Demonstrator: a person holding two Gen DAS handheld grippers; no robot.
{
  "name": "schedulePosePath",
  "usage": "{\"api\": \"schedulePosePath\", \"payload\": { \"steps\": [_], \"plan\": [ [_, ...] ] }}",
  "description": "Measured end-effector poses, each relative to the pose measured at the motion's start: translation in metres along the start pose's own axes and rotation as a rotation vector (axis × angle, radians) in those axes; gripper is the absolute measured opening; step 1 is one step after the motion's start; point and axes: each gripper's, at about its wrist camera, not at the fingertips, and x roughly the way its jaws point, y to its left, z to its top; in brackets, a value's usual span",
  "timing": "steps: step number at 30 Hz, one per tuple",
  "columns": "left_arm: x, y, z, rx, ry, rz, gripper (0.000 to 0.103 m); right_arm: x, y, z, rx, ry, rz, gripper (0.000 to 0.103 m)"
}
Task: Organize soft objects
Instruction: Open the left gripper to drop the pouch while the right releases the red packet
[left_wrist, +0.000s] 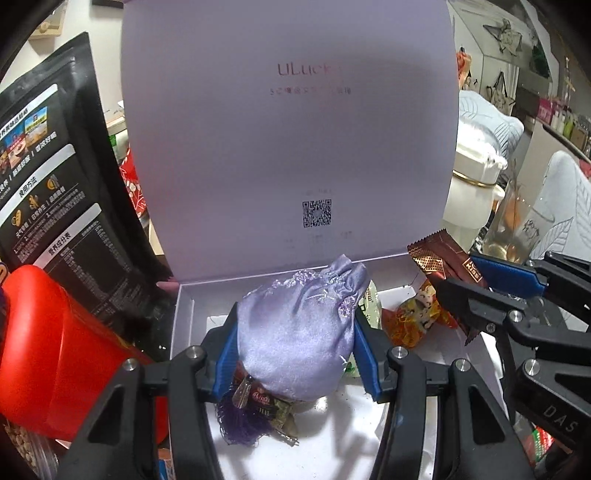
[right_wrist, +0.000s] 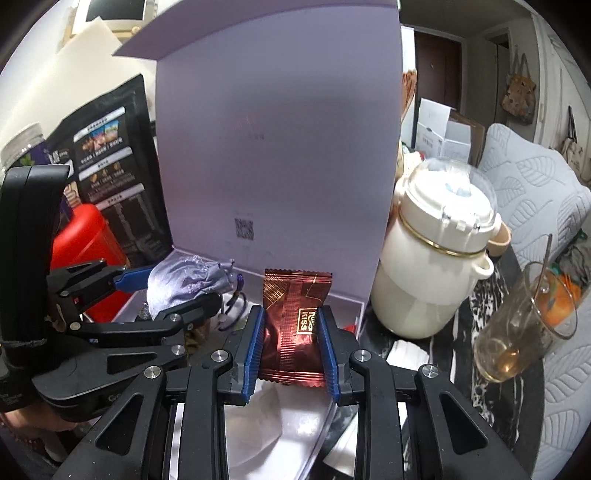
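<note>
To your left a red plastic canister (left_wrist: 55, 354) stands beside a black printed foil pouch (left_wrist: 62, 192). Your left hand-held gripper (left_wrist: 295, 339) clamps a lilac satin drawstring pouch (left_wrist: 299, 325) over the open lilac cardboard gift box (left_wrist: 184, 306), above 2 wrapped sweets. Your right hand-held gripper (right_wrist: 291, 332) pinches a brown foil chocolate sachet (right_wrist: 291, 321) over the same box. A cream lidded kettle (right_wrist: 436, 266) stands on the bench, right.

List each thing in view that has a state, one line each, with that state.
Gift box: lid open, upright.
Lilac pouch: held in left tool, over the box.
Brown snack packet: clamped in right tool.
Glass: tilted, nearly empty.
Cream jug: lidded.
</note>
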Motion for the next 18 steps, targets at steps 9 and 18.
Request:
{"api": "schedulePosePath", "payload": {
  "steps": [9,18],
  "plan": [
    [0.015,-0.007,-0.001,0.004,0.051,-0.006,0.054,0.012,0.003,-0.004,-0.010,0.032,-0.011,0.029],
    [0.029,-0.009,0.001,-0.003,0.094,-0.009,0.054,0.024,0.001,-0.005,-0.012,0.064,-0.014,0.029]
  ]
}}
